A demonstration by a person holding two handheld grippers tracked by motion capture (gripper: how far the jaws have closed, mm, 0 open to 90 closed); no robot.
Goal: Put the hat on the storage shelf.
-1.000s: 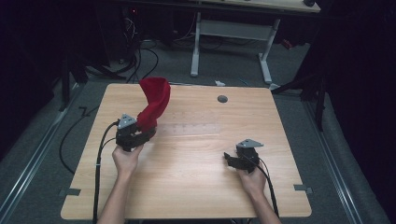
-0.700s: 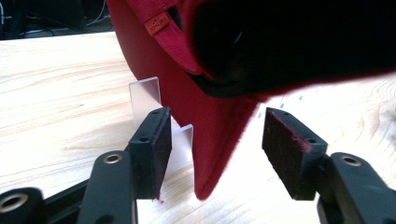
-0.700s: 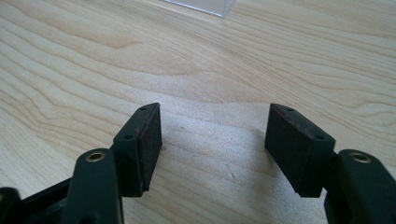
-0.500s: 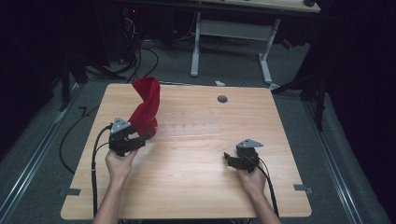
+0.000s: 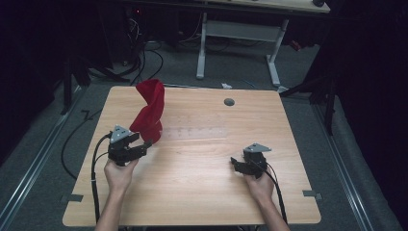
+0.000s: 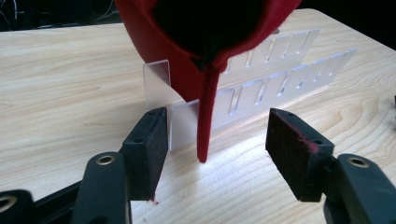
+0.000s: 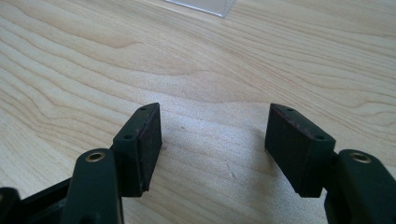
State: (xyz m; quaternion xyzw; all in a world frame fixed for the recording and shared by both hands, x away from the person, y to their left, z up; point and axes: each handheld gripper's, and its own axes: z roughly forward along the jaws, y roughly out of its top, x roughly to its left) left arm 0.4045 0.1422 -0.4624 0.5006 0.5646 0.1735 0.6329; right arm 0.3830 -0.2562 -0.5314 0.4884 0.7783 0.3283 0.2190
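A red cloth [image 5: 150, 111] stands draped on a clear slotted rack [image 6: 261, 88] near the table's [image 5: 202, 192] left edge. The left gripper [image 5: 144, 145] has just spread its jaws, releasing the cloth, which suggests the hanging is done. The right gripper [image 5: 235, 164] rests open near the front-right corner.

Obstacles: red cloth [image 5: 149, 111] draped upright over clear slotted rack [image 6: 261, 91], left-centre of wooden table [image 5: 202, 192]. Free passage: bare tabletop around right gripper [image 5: 244, 165].
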